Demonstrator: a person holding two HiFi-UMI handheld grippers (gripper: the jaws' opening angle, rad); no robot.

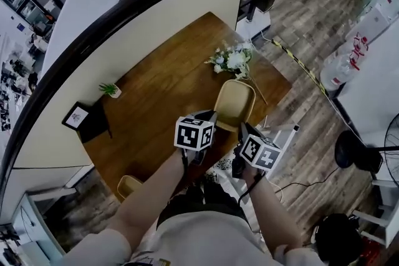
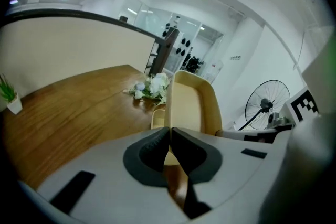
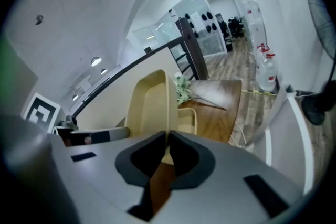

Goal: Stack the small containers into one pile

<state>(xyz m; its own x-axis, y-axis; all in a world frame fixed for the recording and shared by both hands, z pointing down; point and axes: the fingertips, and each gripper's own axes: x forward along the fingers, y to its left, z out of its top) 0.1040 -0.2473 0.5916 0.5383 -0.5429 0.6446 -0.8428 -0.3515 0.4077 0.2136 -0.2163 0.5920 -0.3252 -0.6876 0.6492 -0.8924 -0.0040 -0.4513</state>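
Observation:
A tan plastic container (image 1: 234, 103) hangs over the near edge of the wooden table (image 1: 168, 71), held between both grippers. My left gripper (image 1: 211, 116) is shut on its thin rim wall at the left, and my right gripper (image 1: 242, 129) is shut on the rim at the right. In the left gripper view the wall of the container (image 2: 191, 102) runs straight into the closed left gripper (image 2: 169, 136). The right gripper view shows the same container (image 3: 149, 105) pinched in the right gripper (image 3: 168, 136). A smaller tan container (image 2: 157, 117) sits just beyond it. Another tan container (image 1: 129, 185) lies at the table's near left corner.
White flowers (image 1: 232, 59) lie at the table's far right. A small potted plant (image 1: 111, 90) and a black framed stand (image 1: 78, 115) sit along the left edge by the wall. A floor fan (image 1: 361, 152) and water bottles (image 1: 343, 68) stand to the right.

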